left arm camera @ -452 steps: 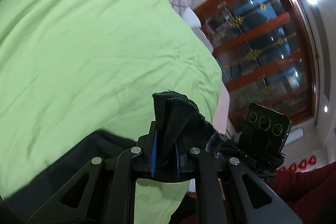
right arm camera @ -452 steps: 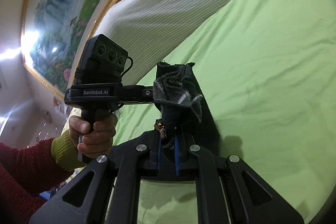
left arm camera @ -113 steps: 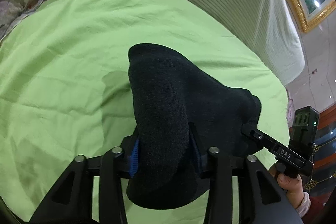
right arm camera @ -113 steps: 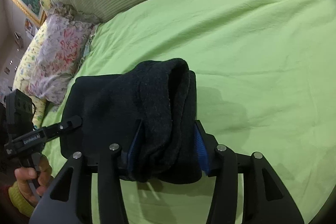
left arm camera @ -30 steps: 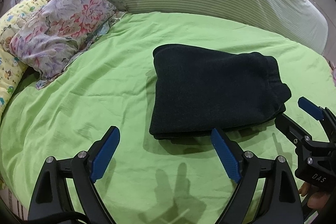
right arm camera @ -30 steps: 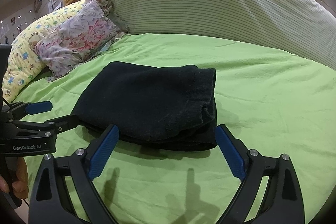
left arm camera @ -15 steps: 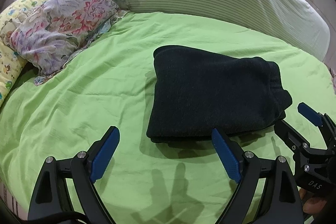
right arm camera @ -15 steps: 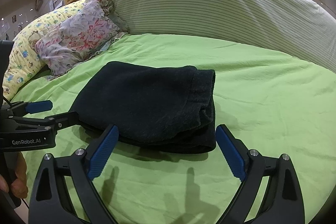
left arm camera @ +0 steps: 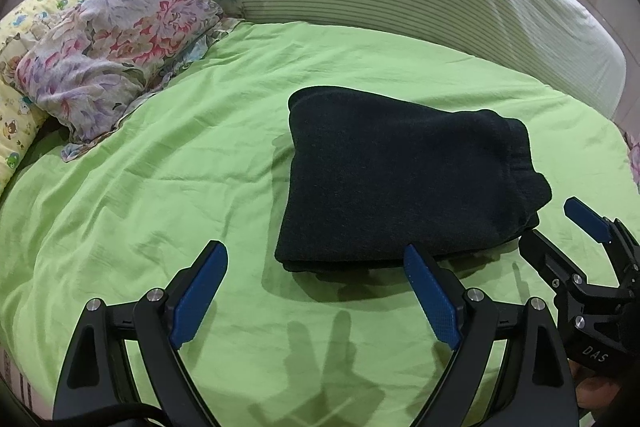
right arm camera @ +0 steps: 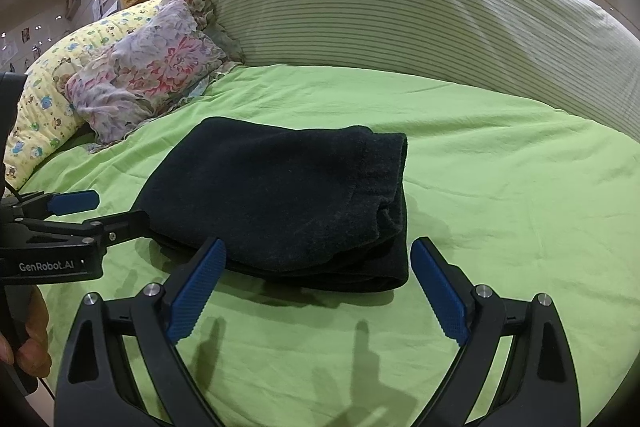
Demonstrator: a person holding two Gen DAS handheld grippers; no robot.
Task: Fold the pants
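Folded black fleece pants lie ahead of both empty, wide-open grippers; judged soft, thick; grasp stacked near edge.

Two pieces of lettering can be read, both in white on black gripper bodies. In the left wrist view, the right gripper comes in from the right edge, and the letters "DAS" stand on its body low down. In the right wrist view, the left gripper reaches in from the left edge, and the brand "GenRobot.AI" stands on its side bar. No other text or number is legible.
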